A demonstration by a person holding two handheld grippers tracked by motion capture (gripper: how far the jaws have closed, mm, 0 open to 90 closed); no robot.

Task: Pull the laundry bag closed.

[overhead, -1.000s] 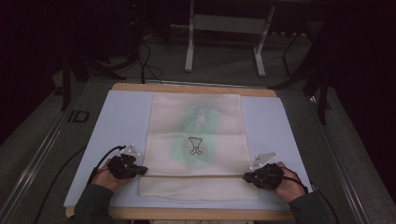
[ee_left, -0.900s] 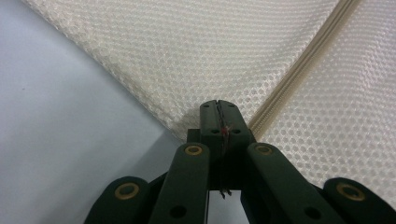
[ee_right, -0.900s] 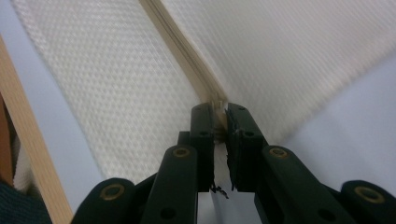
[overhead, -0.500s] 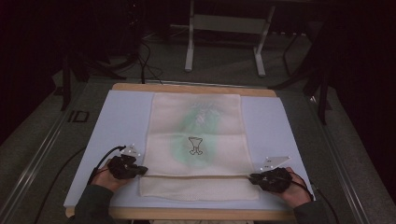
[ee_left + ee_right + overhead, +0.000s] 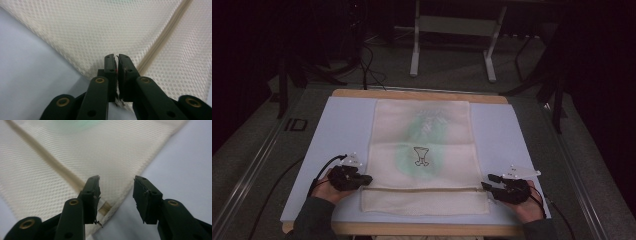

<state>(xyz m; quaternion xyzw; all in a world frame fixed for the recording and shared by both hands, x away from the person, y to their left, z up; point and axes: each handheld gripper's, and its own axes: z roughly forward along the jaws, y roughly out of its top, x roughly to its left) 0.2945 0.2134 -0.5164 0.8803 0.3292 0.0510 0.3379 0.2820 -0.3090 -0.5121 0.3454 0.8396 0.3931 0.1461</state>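
A cream mesh bag (image 5: 422, 145) with a green print lies flat on a pale blue mat (image 5: 342, 125), its zipper (image 5: 422, 189) running across near the front. My left gripper (image 5: 368, 178) rests at the bag's left edge by the zipper end. In the left gripper view its jaws (image 5: 117, 57) have just been opening and stand a thin slit apart over the mesh (image 5: 112, 25). My right gripper (image 5: 486, 181) sits just off the bag's right edge. Its jaws (image 5: 116, 180) have just been opening, wide apart, with the bag's corner (image 5: 75, 150) and zipper end (image 5: 103, 207) lying below them, untouched.
The mat covers a wooden table (image 5: 417, 93) whose back edge shows. Bare mat lies to both sides of the bag. Cables (image 5: 324, 167) trail from each gripper. A metal stand (image 5: 452, 45) is on the dark floor behind the table.
The right gripper has slid a little to the right, off the bag's edge, and its jaws have spread apart. The left hand stayed put.
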